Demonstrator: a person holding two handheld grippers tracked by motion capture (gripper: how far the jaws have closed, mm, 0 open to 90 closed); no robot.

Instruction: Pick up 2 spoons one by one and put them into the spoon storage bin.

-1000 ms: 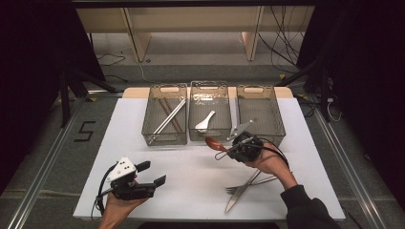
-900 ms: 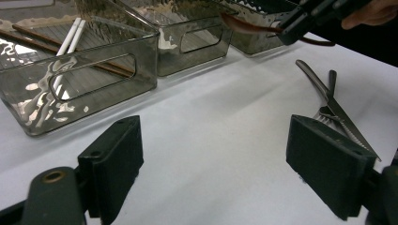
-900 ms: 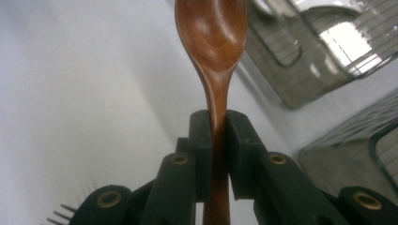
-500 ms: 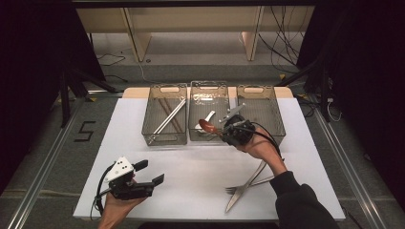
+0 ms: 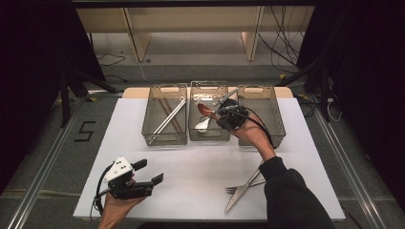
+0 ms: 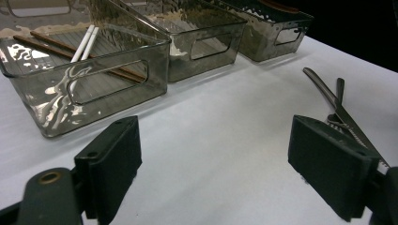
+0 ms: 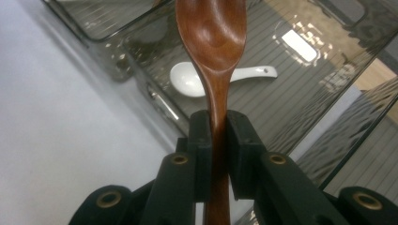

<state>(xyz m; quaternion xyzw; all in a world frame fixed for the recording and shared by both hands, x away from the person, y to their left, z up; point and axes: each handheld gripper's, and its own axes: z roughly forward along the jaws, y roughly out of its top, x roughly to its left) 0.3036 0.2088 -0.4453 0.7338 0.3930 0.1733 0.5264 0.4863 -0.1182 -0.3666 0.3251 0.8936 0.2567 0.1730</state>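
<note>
**Wooden spoon carried over the middle bin**

Near the front-left corner of the bench [image 5: 143, 143], the left hand-held gripper [image 5: 145, 174] rests low with its jaws spread wide and nothing between them; its pads [image 6: 112, 159] frame bare white surface. It sits well apart from the bins, so it crowds no one's path.

Along the far edge stand three clear bins side by side. The left bin [image 5: 165, 119] holds chopsticks [image 5: 167, 117] lying slantwise. The middle bin [image 5: 208, 112] holds a white ceramic spoon [image 7: 220, 77] on its floor.

The right hand-held gripper [image 5: 217, 113] is pinching the wooden spoon [image 7: 213, 42] by its handle, bowl pointing forward over the middle bin, above the white spoon. My reading is that the step in hand is setting this spoon down with the other spoon. To do it well, keep the bowl inside the bin's walls, lower it until it nears the floor, lay it beside the white spoon instead of across it, and let go only once the handle has cleared the near rim.

The right bin [image 5: 262, 112] looks empty and touches the middle one, so the wrist has little room to its right. Toward the front-right corner, a fork [image 5: 239, 187] and a knife [image 5: 243, 191] lie crossed on open bench.
</note>
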